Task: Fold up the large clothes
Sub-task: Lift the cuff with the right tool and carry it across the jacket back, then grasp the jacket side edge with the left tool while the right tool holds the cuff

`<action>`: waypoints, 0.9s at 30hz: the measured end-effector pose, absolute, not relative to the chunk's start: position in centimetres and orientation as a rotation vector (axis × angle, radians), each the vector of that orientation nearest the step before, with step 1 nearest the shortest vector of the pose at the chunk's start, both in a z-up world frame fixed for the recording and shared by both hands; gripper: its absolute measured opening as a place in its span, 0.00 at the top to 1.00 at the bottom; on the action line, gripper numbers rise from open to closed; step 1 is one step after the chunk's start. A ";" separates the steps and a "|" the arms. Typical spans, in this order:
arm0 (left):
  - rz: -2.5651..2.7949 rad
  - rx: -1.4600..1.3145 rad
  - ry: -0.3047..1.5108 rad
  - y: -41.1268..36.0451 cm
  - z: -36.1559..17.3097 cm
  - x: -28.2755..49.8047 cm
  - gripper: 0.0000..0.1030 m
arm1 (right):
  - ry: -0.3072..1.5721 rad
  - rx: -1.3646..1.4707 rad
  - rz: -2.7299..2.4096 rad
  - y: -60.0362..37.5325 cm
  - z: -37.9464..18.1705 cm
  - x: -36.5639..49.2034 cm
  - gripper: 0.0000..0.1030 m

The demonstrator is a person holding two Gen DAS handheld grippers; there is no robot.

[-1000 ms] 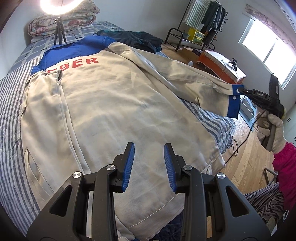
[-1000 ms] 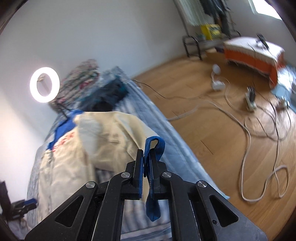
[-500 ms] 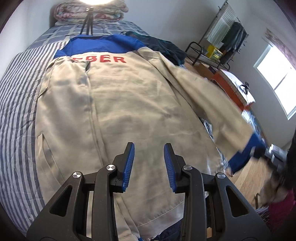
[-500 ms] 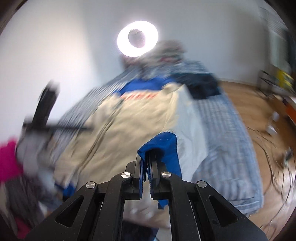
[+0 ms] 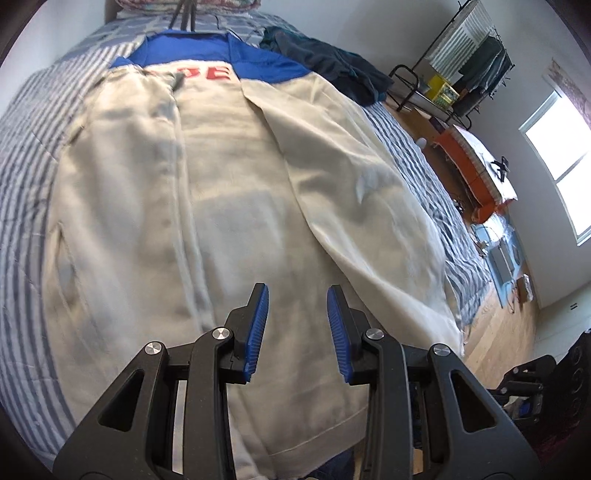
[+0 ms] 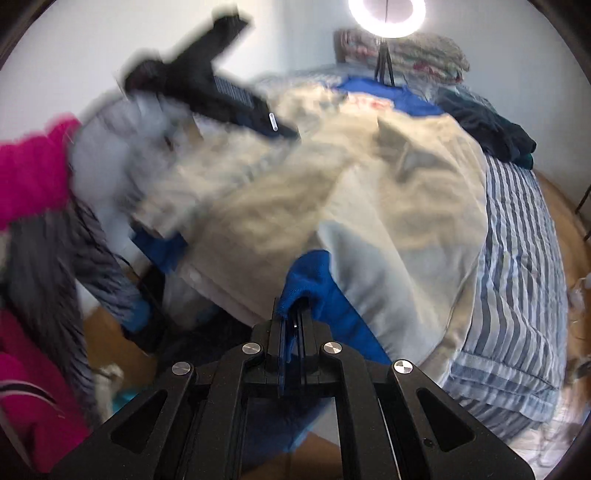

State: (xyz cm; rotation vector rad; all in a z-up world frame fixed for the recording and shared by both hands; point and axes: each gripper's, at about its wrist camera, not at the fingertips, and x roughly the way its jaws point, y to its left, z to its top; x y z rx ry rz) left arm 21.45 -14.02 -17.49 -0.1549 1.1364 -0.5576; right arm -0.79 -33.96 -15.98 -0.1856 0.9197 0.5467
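A large cream jacket (image 5: 207, 206) with a blue yoke and red lettering near the collar lies spread across a bed (image 5: 33, 122) covered in a blue-and-white striped sheet, its front zip running down the middle. One sleeve (image 5: 354, 206) is folded in over the body, lying diagonally from the shoulder toward the lower hem. The right hand-held gripper (image 6: 291, 321) is clamped tight on the sleeve's blue cuff (image 6: 314, 280), with the cuff fabric bunched up around its closed tips just above the jacket's lower edge. The left hand-held gripper (image 5: 297, 328) hovers over the lower middle of the jacket with its blue pads (image 5: 258, 325) apart and nothing between them; in the right wrist view it appears blurred at the upper left (image 6: 258, 118), held by a gloved hand (image 6: 122, 158) with a pink sleeve (image 6: 33, 170). A dark garment (image 5: 332, 70) lies bunched on the bed beside the jacket's shoulder, and a ring light (image 6: 386, 14) on a tripod stands at the bed's head, in front of stacked quilts (image 6: 424, 55).
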 end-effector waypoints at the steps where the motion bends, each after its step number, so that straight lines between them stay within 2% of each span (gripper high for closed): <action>1: -0.568 -0.160 1.147 -14.3 -17.7 21.3 0.68 | 0.901 -0.171 0.552 -34.2 -15.1 -0.8 0.96; 5: -0.616 -0.221 1.192 -15.3 -18.4 21.3 0.68 | 0.861 -0.174 0.570 -35.2 -13.2 -1.4 0.96; 6: -0.619 -0.243 1.204 -15.5 -18.7 21.3 0.65 | 0.870 -0.184 0.574 -35.3 -13.4 -1.6 0.96; 7: -0.620 -0.271 1.218 -15.7 -19.1 21.4 0.57 | 0.881 -0.191 0.573 -35.3 -13.9 -1.7 0.96; 8: -0.622 -0.301 1.230 -15.8 -19.5 21.5 0.53 | 0.894 -0.196 0.570 -35.1 -14.4 -1.8 0.96; 12: -0.638 -0.389 1.294 -16.2 -21.0 21.9 0.53 | 0.953 -0.143 0.636 -35.2 -14.6 -2.5 0.95; 18: -0.657 -0.494 1.407 -16.2 -22.8 20.5 0.53 | 0.936 0.106 0.624 -40.1 -13.5 -2.3 0.91; 27: -0.736 -0.442 1.432 -18.3 -23.0 16.5 0.53 | 1.162 0.349 0.459 -44.9 -19.9 1.4 0.91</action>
